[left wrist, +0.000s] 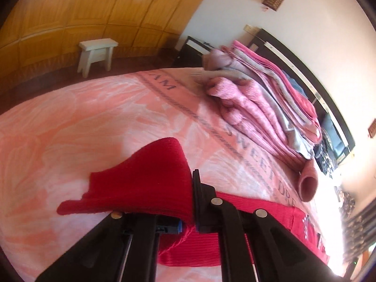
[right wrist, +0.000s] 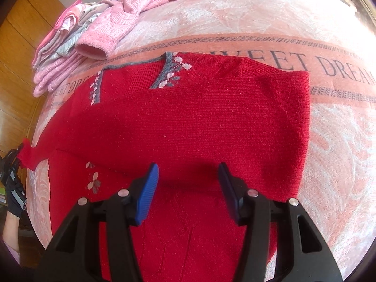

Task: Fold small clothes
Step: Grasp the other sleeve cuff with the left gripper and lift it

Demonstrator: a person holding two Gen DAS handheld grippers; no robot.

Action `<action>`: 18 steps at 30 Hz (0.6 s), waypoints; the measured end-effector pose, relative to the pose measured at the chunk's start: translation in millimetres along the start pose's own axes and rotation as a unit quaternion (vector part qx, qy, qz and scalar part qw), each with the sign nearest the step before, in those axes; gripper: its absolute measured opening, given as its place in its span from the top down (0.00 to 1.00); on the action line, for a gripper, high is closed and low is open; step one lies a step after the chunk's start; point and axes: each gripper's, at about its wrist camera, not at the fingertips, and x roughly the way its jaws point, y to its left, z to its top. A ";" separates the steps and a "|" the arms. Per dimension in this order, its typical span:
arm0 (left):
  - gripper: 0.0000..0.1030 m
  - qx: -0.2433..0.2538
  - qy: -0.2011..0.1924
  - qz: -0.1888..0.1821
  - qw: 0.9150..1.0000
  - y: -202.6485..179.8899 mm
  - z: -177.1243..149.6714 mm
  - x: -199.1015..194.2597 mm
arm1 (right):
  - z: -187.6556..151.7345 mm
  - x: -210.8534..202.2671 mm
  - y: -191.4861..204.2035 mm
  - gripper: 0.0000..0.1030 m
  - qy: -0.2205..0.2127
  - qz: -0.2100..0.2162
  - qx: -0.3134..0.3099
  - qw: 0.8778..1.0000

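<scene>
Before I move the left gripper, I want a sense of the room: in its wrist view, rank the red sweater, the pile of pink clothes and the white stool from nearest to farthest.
1. Red sweater: clamped in the left gripper, right at the fingers.
2. Pile of pink clothes: farther up the bed, to the right.
3. White stool: on the floor beyond the bed, upper left.

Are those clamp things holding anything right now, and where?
The left hand-held gripper pinches the red knitted sweater by a sleeve end. The right hand-held gripper hangs open, holding nothing.
</scene>
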 end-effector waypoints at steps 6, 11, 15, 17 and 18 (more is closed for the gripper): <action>0.94 0.117 0.045 -0.065 0.990 -123.2 -44.0 22.3 | -2.2 -6.0 -17.7 0.49 -0.004 -0.006 0.015 1.000; 0.94 0.183 0.076 -0.103 0.975 -202.1 -89.9 35.2 | -4.6 -7.1 -31.3 0.49 -0.002 -0.008 0.025 1.000; 0.94 0.217 0.090 -0.122 0.964 -247.9 -121.7 41.1 | -6.5 -9.3 -37.9 0.49 -0.003 -0.006 0.025 1.000; 0.94 0.223 0.095 -0.134 0.961 -268.2 -136.2 41.3 | -7.7 -11.1 -40.7 0.49 -0.003 -0.005 0.024 1.000; 0.94 0.227 0.098 -0.140 0.959 -277.1 -142.2 41.4 | -8.4 -11.9 -42.0 0.49 -0.004 -0.004 0.024 1.000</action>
